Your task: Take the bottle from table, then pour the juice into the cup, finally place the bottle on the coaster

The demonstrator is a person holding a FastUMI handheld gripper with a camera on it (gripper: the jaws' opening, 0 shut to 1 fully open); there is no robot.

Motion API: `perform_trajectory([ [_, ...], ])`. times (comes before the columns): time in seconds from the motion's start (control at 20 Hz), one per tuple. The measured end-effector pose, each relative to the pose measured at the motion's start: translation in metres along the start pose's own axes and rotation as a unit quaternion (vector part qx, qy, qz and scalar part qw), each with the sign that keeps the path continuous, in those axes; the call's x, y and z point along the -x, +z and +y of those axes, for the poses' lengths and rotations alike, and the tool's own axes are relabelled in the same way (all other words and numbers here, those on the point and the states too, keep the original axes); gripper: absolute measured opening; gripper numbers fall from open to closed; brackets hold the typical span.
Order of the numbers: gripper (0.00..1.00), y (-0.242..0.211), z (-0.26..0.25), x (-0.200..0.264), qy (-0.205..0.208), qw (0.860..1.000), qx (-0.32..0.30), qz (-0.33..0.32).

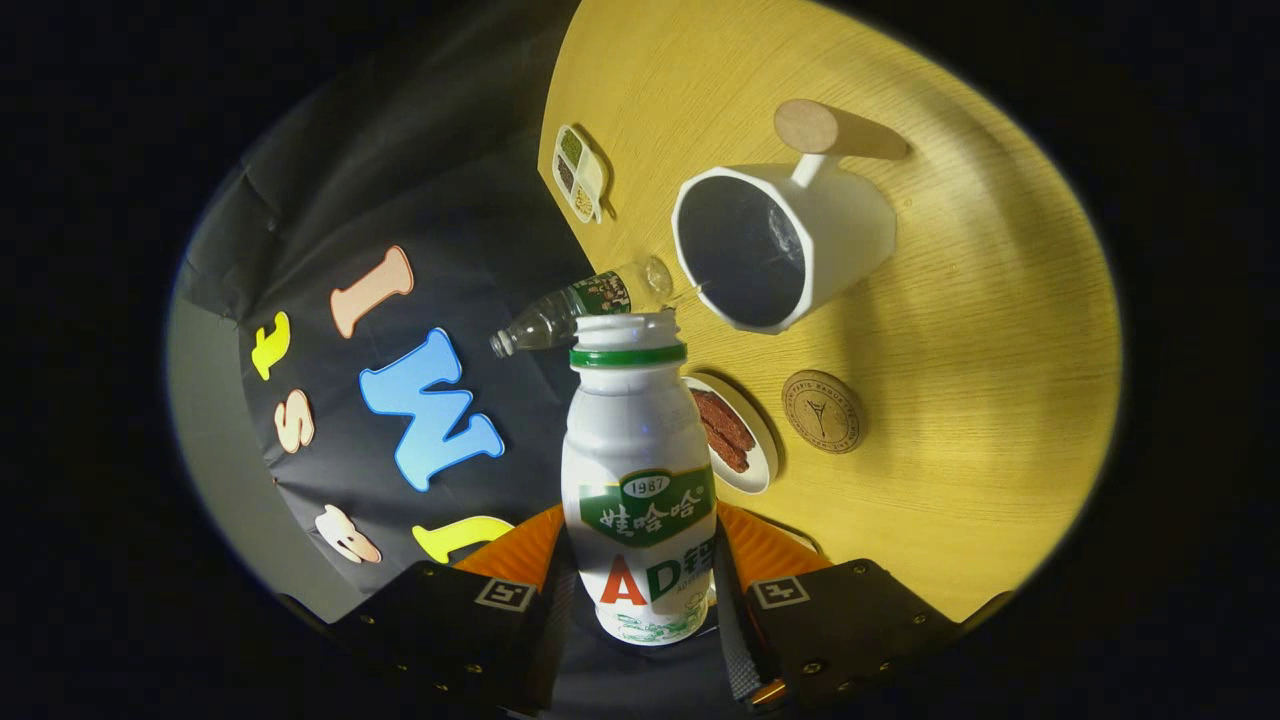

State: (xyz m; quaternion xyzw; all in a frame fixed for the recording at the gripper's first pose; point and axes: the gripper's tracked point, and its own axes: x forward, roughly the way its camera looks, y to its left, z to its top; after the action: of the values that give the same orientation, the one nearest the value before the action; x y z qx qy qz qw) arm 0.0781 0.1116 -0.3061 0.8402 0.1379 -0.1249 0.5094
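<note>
Two fingers of the hand-held gripper [640, 585] press on the sides of the white bottle [638, 480], one on each side, so the bottle is gripped tight between them. The bottle has a green ring near its top and a green label on its belly. Its cap is off and the mouth is open. The whole scene looks tipped over, so the bottle and gripper seem to be tilted.

Just past the bottle's open mouth is the white cup [782, 245]. The cup stands on the yellow wood worktop [980, 350], and its dark inside faces the bottle. A handle with a round wooden knob [806, 127] sticks out from the cup's far side. I cannot tell if any juice is in the cup.

Near the cup, on the worktop, lies a round brown coaster [822, 411] with nothing on it. Beside the coaster, partly behind the bottle, is a small white plate [760, 450] with brown food [722, 430] on it. A clear plastic bottle [580, 305] shows close behind the white bottle's mouth. Farther off, by the worktop's edge, sits a small white tray [579, 173] with three little parts.
</note>
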Motion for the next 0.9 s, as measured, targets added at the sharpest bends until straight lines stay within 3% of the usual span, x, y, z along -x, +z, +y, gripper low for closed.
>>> perform_trajectory([
  [0.9,0.64,0.0045,0.0040,0.0066,-0.007,1.000,-0.011,-0.004],
])
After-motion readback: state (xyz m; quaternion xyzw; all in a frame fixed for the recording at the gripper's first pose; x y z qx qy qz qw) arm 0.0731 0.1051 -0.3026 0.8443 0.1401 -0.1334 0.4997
